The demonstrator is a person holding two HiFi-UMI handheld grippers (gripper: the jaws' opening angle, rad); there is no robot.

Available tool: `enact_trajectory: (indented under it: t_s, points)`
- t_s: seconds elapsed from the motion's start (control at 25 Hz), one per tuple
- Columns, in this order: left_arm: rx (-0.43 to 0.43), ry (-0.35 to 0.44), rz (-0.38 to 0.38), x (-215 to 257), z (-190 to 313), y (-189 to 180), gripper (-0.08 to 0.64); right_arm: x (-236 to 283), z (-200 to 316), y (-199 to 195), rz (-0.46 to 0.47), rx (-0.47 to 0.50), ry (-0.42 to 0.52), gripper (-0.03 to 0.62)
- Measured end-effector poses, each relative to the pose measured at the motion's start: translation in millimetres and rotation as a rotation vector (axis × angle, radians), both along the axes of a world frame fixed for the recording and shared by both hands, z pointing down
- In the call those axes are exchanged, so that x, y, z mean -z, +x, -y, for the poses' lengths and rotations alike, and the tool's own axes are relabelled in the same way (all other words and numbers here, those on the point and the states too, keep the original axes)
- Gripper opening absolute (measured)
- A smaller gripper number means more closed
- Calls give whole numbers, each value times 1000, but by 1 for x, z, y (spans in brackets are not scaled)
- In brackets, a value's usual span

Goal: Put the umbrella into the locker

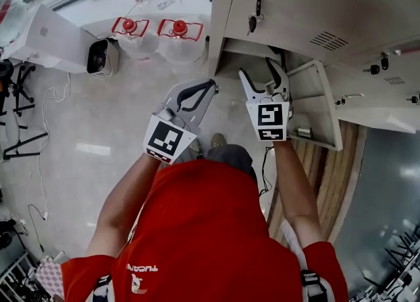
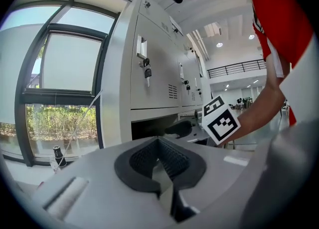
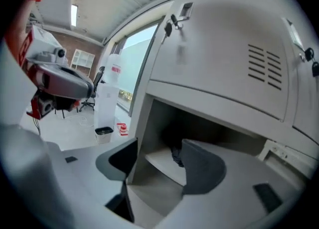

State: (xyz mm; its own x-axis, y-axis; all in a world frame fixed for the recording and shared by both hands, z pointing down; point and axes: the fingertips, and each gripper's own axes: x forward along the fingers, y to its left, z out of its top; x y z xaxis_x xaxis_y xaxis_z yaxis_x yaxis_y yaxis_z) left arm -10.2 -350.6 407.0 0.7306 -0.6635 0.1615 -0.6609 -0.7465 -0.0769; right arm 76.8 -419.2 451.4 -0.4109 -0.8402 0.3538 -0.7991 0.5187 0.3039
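The open locker compartment [image 1: 244, 60] lies just ahead of my right gripper [image 1: 258, 71], and its door [image 1: 316, 105] is swung out to the right. In the right gripper view a dark thing [image 3: 176, 156], apparently the umbrella, lies at the back of the shelf [image 3: 160, 162], partly hidden behind one jaw. My right gripper [image 3: 159, 162] is open with nothing between its jaws and points into the compartment. My left gripper [image 1: 211, 86] hangs left of the locker with its pads together on nothing [image 2: 158, 143]. The right gripper's marker cube [image 2: 220, 121] shows in the left gripper view.
Keys [image 1: 254, 17] hang from the shut door above the compartment. More locker doors [image 1: 387, 77] run to the right. On the floor at the left stand two water bottles with red handles [image 1: 130, 28], a small bin [image 1: 102, 56] and a white box [image 1: 39, 35]. Cables [image 1: 46, 97] trail nearby.
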Motion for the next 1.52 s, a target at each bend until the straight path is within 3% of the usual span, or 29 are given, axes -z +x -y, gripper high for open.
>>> enact_trajectory:
  t_s: [0.16,0.32,0.52,1.08,1.52]
  points:
    - [11,-16,-47,15,-4,-2,5,35,-28,-12,91,33,37,174]
    - [28,-48,-94,28,-9,-5,5,68,-52,-27,154,83,74,133]
    - [-1,-28,-125,44,-19,-1,5,103,-77,-41,240,127,115,63]
    - [-72,-15,-205,96,-40,2,5,158,-119,-55,542,271,66,37]
    - [-157,-8,-227,115,-61,13,5,176,-141,-54,597,330,92,9]
